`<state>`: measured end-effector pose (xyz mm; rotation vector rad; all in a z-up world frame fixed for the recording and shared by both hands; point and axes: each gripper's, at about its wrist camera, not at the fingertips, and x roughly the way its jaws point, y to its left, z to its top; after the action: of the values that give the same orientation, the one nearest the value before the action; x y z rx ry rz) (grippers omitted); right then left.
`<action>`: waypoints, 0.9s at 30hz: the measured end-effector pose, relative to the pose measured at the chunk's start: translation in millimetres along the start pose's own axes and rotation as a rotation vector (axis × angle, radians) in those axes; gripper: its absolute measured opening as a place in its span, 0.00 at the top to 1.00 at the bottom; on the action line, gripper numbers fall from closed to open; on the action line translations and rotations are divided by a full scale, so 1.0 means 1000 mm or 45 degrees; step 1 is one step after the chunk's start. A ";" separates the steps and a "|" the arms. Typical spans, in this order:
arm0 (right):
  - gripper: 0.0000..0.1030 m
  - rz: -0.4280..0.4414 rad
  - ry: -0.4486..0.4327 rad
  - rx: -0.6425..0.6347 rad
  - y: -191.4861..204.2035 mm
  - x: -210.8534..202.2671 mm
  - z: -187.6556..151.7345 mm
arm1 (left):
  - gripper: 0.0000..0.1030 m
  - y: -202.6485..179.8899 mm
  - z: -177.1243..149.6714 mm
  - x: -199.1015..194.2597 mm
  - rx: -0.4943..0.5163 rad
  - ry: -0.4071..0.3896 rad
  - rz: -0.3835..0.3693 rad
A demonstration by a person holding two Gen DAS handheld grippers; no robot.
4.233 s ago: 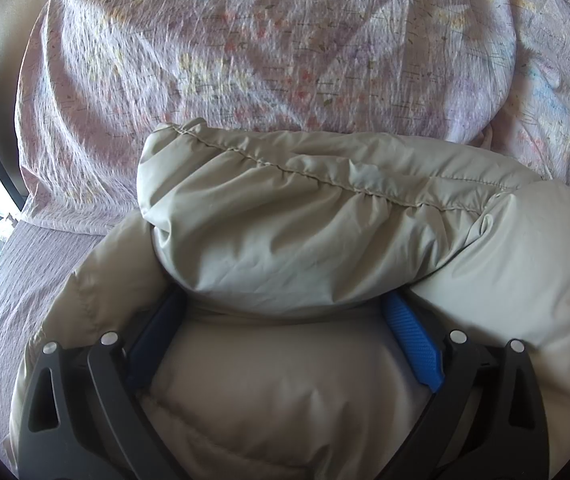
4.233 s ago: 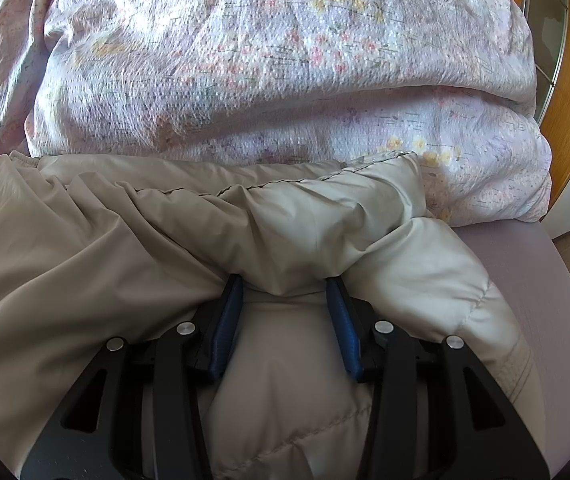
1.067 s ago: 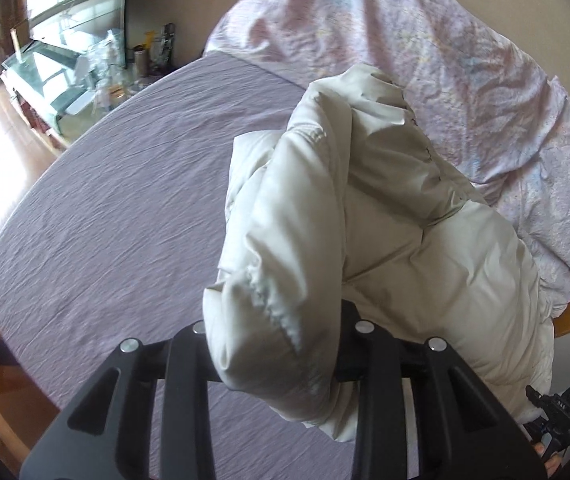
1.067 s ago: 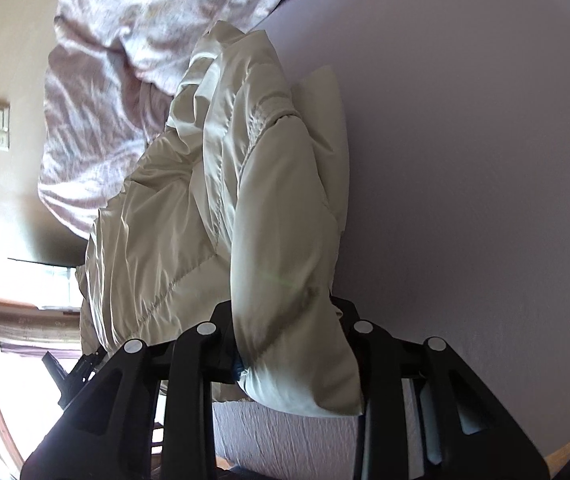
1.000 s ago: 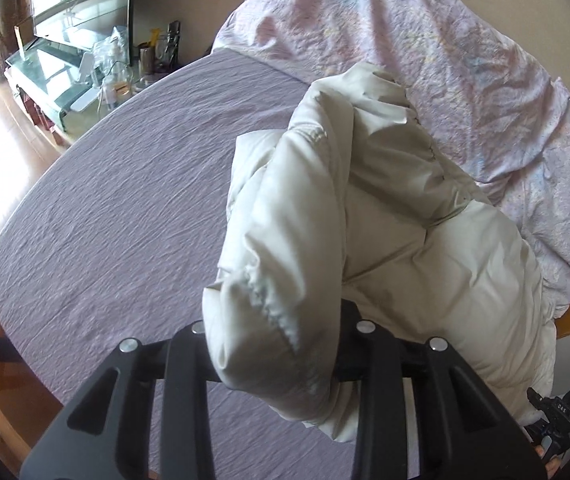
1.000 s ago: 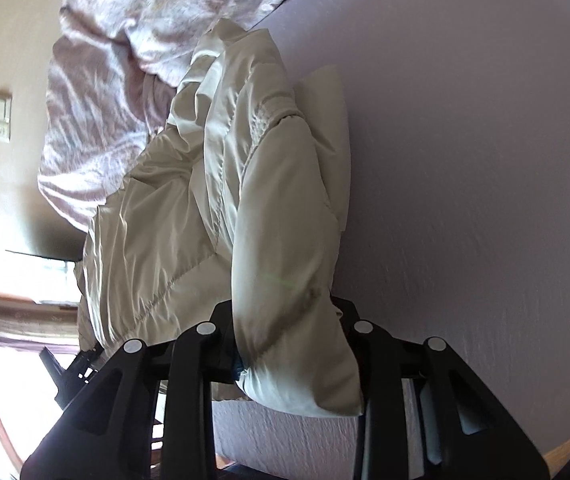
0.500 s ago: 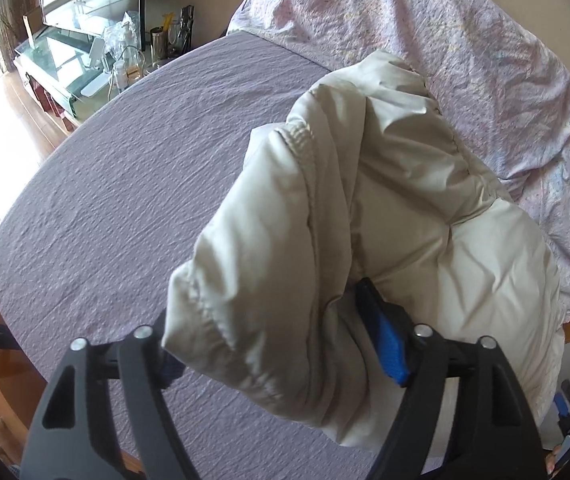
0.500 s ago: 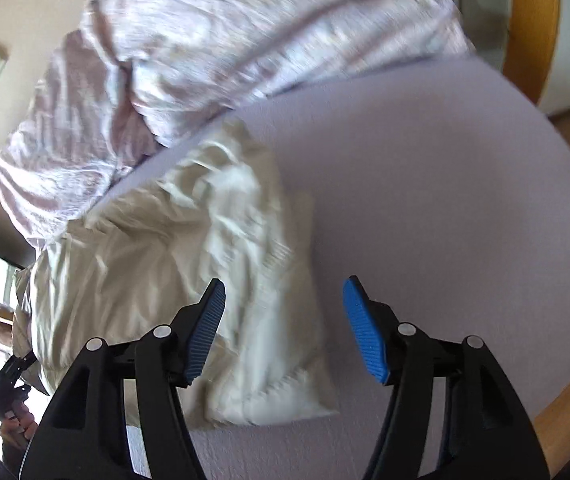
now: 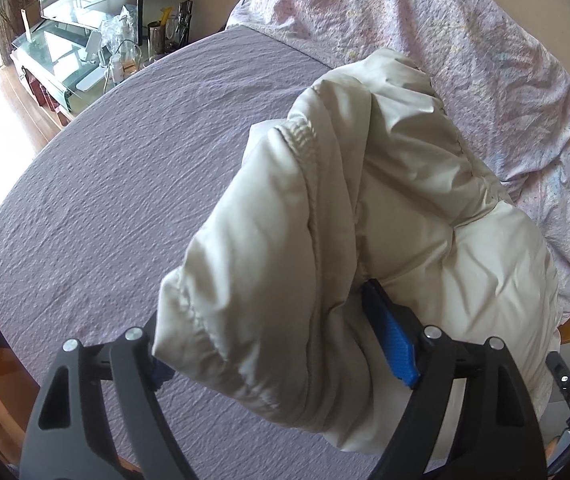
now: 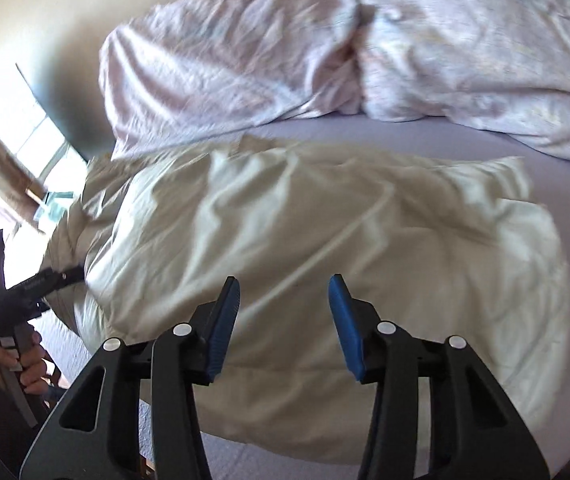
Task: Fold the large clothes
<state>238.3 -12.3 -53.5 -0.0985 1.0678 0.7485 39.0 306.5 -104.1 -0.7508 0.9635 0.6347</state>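
No legible text, label, brand or number on anything in view.

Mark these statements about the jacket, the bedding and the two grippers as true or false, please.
1. The beige jacket lies on the purple sheet. True.
2. The right gripper clamps a fold of the jacket. False: nothing is between its fingers. Its jaws, which have just been closing a little, stand apart above the jacket.
3. Part of the jacket sits between the fingers of the left gripper. True. Its jaws have just been opening.
4. The flowered duvet is spread over the jacket. False: it lies bunched up beyond the jacket, not over it.
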 end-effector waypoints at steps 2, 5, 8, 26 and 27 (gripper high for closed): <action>0.53 -0.010 0.015 -0.007 0.005 0.008 0.000 | 0.21 0.000 0.000 0.000 -0.002 0.001 -0.004; 0.53 -0.037 0.056 -0.002 0.006 0.023 -0.002 | 0.20 0.001 0.000 0.001 -0.002 0.001 -0.008; 0.52 -0.062 0.095 0.003 0.005 0.034 -0.007 | 0.19 0.001 0.000 0.002 -0.003 0.001 -0.013; 0.49 -0.143 0.070 -0.059 0.013 0.069 -0.023 | 0.09 -0.001 0.012 0.015 -0.019 0.023 -0.046; 0.49 -0.142 0.071 -0.057 0.013 0.069 -0.023 | 0.09 -0.001 0.011 0.016 -0.024 0.025 -0.048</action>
<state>231.8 22.6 -118.2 -0.2166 1.0893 0.6726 52.1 317.2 -113.8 -0.7913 0.9601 0.6050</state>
